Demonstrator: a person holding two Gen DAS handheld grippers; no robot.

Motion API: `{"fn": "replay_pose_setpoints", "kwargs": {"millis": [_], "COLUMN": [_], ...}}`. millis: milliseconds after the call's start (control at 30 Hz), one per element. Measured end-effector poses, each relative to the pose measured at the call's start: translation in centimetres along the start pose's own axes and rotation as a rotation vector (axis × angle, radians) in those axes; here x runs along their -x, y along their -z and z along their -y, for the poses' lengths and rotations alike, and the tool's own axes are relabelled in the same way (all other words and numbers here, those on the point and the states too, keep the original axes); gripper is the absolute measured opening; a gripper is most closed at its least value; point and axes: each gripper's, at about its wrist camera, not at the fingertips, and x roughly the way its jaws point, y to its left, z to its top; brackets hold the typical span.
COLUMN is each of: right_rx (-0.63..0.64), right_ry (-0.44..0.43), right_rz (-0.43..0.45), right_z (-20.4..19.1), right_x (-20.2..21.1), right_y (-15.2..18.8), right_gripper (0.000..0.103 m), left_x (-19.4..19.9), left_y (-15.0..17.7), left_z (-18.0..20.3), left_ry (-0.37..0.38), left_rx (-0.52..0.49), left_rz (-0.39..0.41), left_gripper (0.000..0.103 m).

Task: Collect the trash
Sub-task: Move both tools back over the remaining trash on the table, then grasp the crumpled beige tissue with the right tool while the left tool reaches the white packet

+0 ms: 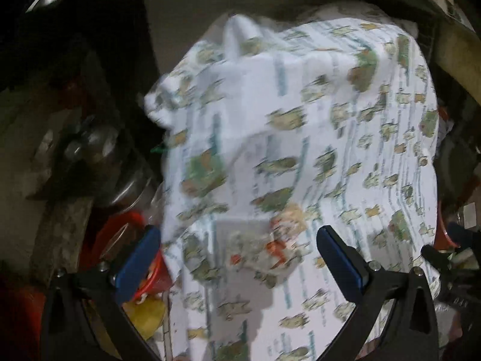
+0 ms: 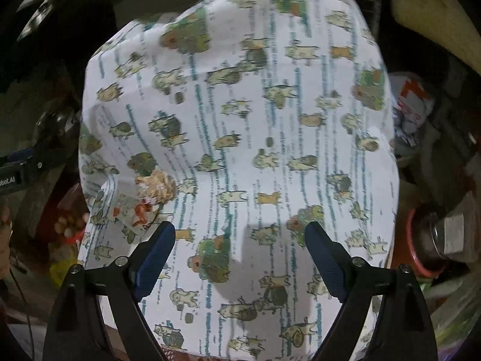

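A large white paper sheet (image 1: 300, 138) printed with small cartoon animals and blue lines fills the left wrist view, crumpled and blurred. Food scraps (image 1: 279, 240), orange and beige, lie on it near its lower middle. My left gripper (image 1: 239, 258) is open just above the sheet, its blue pads (image 1: 138, 264) apart. The same paper sheet (image 2: 240, 150) fills the right wrist view, with the food scraps (image 2: 153, 192) at its left. My right gripper (image 2: 240, 258) is open over the sheet's near part and holds nothing.
A red bin rim (image 1: 126, 225) with a yellow item (image 1: 147, 316) shows left of the sheet. A metal pot lid (image 1: 90, 147) sits further left. In the right wrist view a red rim (image 2: 421, 258) and a printed wrapper (image 2: 412, 108) lie to the right.
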Motion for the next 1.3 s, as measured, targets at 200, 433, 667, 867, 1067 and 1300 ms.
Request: {"fn": "replay_pose_setpoints", "kwargs": {"millis": [200, 433, 667, 867, 1067, 1300], "right_rx": [0.057, 0.082, 0.063, -0.019, -0.011, 0.027], "right_ry": [-0.032, -0.105, -0.155, -0.233, -0.226, -0.239], "right_rz": [-0.019, -0.089, -0.127, -0.235, -0.286, -0.337], "right_z": [-2.5, -4.4, -6.4, -8.7, -11.3, -11.5], "right_x": [-0.9, -3.3, -7.3, -14.1, -18.9, -21.0], "right_y": [-0.9, -2.1, -4.1, -6.0, -5.3, -4.2], "right_gripper": [0.089, 0.089, 0.089, 0.089, 0.089, 0.053], "left_x": [1.1, 1.2, -1.7, -5.2, -8.7, -10.6], "left_y": [3.3, 5.6, 3.9, 3.8, 4.5, 3.9], "left_z": [-4.2, -7.3, -4.8, -4.4, -4.5, -4.4], "left_ry": [-0.011, 0.005, 0.019, -0.014, -0.071, -0.018], "left_rx": [-0.031, 0.021, 0.013, 0.080, 0.049, 0.098], "left_rz": [-0.034, -0.062, -0.103, -0.131, -0.186, -0.223], "left_gripper": [0.103, 0.103, 0.103, 0.103, 0.103, 0.103]}}
